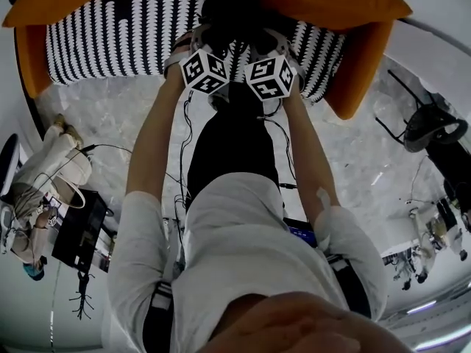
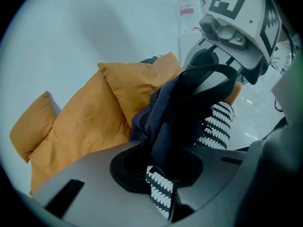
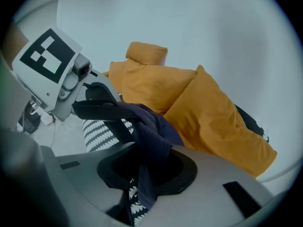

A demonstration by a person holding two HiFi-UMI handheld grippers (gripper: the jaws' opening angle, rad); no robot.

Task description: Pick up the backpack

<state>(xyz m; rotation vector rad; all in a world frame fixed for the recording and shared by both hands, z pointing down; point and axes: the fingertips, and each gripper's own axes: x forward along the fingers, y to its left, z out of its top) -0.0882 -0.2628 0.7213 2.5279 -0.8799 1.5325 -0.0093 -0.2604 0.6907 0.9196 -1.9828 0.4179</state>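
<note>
Over the sofa seat: I have both grippers reached out side by side, their marker cubes close together, above the black-and-white patterned seat cover (image 1: pixel 110 43) of the orange upholstered sofa (image 1: pixel 357 87).
Task item: the dark navy fabric backpack (image 2: pixel 182 110) is bunched between the two grippers, in front of the plump orange cushions (image 2: pixel 80 122). I cannot tell whether its weight is on the seat or in my grip.
Left gripper (image 2: pixel 163 171): fingers clenched on a fold of the navy fabric, which rises out of the gap between them.
Right gripper (image 3: pixel 142 174): fingers clamped on a hanging fold of the same fabric. A black webbing strap (image 3: pixel 102 109) runs from it toward the left gripper.
Why two holds: as I read it, a soft bag sags from a single pinch. Gripping it at two nearby spots near the top should keep it from folding or swinging.
Why the tilt: both grippers angle down at the seat, so the fingers meet loose fabric, not the cushions.
Stage: grasp made, I judge; lift not yet evident.
Next move: raise both hands together, keeping them level.
Risk: a thin fold could slip from the fingers, or the strap could snag.
Around me: pale marble floor (image 1: pixel 125 116).
</note>
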